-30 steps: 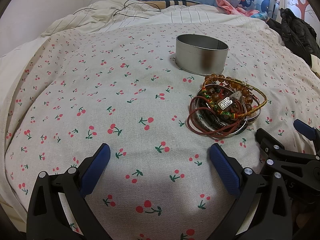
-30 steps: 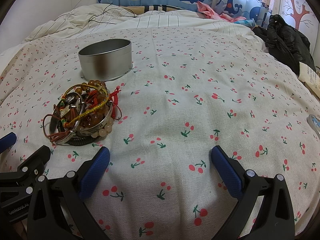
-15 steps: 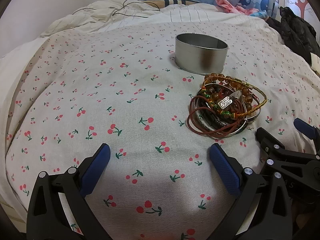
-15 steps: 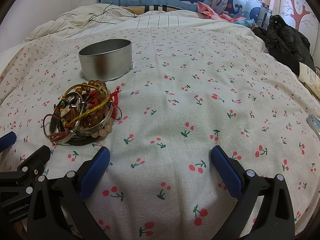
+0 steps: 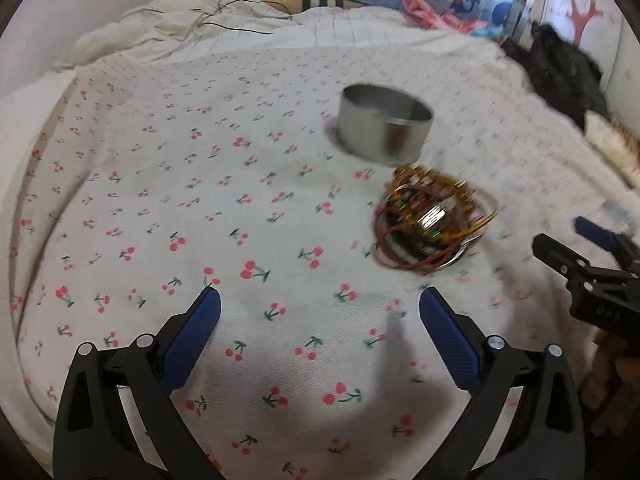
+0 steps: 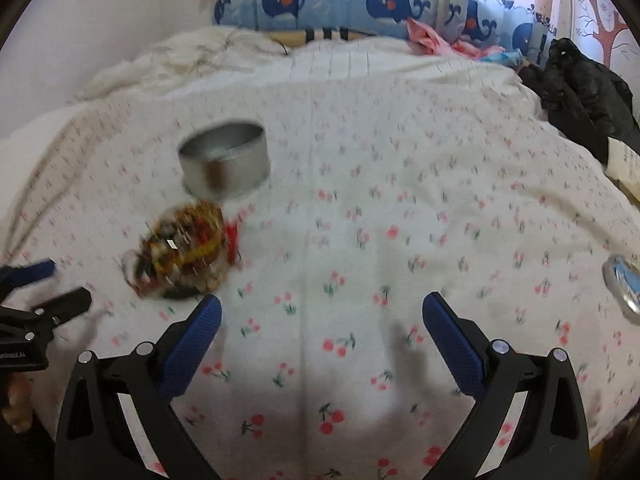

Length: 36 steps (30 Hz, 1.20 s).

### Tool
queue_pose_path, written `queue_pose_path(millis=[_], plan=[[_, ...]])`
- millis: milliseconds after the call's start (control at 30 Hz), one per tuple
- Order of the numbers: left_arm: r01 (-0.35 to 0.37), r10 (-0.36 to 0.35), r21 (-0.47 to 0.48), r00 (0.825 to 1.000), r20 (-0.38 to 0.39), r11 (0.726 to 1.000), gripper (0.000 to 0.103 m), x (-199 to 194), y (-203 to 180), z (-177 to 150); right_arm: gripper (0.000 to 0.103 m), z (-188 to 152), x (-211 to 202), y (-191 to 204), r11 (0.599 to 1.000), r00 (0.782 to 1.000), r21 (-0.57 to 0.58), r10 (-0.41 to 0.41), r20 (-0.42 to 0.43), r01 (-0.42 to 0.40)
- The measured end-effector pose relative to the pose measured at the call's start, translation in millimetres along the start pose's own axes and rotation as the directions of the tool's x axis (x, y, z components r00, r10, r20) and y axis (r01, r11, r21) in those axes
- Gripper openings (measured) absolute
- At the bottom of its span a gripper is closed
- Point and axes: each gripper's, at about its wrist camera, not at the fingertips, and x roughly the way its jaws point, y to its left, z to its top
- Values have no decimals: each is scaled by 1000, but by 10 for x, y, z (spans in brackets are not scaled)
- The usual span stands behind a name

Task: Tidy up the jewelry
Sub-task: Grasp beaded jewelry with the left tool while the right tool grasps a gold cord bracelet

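A tangled pile of bracelets (image 5: 430, 222) (image 6: 184, 252), with beads, cords and metal bangles, lies on the cherry-print bed cover. Just behind it stands an open round metal tin (image 5: 385, 129) (image 6: 224, 160). My left gripper (image 5: 320, 312) hangs open above the cover, with the pile ahead of its right finger. My right gripper (image 6: 322, 314) is open too, and the pile sits just beyond its left finger. Each gripper shows at the edge of the other's view, the right gripper (image 5: 576, 236) and the left gripper (image 6: 48, 284). Both views are blurred by motion.
Black clothing (image 6: 584, 92) is heaped at the bed's right side. A crumpled white duvet with thin cables (image 5: 200, 32) lies at the back. A shiny round lid (image 6: 624, 284) rests near the right edge. A whale-print curtain (image 6: 384, 0) hangs behind the bed.
Both grippers have risen and tilted, so the tin and bracelet pile now sit lower and farther in view. The frames have turned blurry. Neither gripper's opening has changed.
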Motion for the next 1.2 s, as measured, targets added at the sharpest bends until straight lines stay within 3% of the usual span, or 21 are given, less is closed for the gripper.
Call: queue_pose_path(millis=[167,300,567,633,800,867,1000,1200], plan=[[95,-96,42,995,16,995,96,-32,-15,226,94,334,101,20,981,982,-62,181,-52,-184],[126,-128,126,992,11,984,96,12,-67,401,62,549,314,80,949,955,-138,266,-131,-283],[192,-191,97,981,-27,977,96,165,-61,377,42,528,500,142,917,919,-135,350,-182,-376],[190,-190,108,982,-18,976,96,178,-112,369,24,497,533,154,907,906,-124,376,-196,-403],[200,-199,123,980,-23,972,96,213,-195,340,9,443,701,189,903,891,-90,390,-231,-419],[199,-199,126,980,-20,972,94,219,-219,335,5,470,675,169,906,897,-90,389,-211,-414],[211,-209,120,977,-31,970,79,253,-229,348,4,549,536,95,906,902,-65,407,-145,-419],[228,-224,97,973,-54,969,79,356,-249,353,4,604,404,-146,924,922,-19,379,-80,-382]])
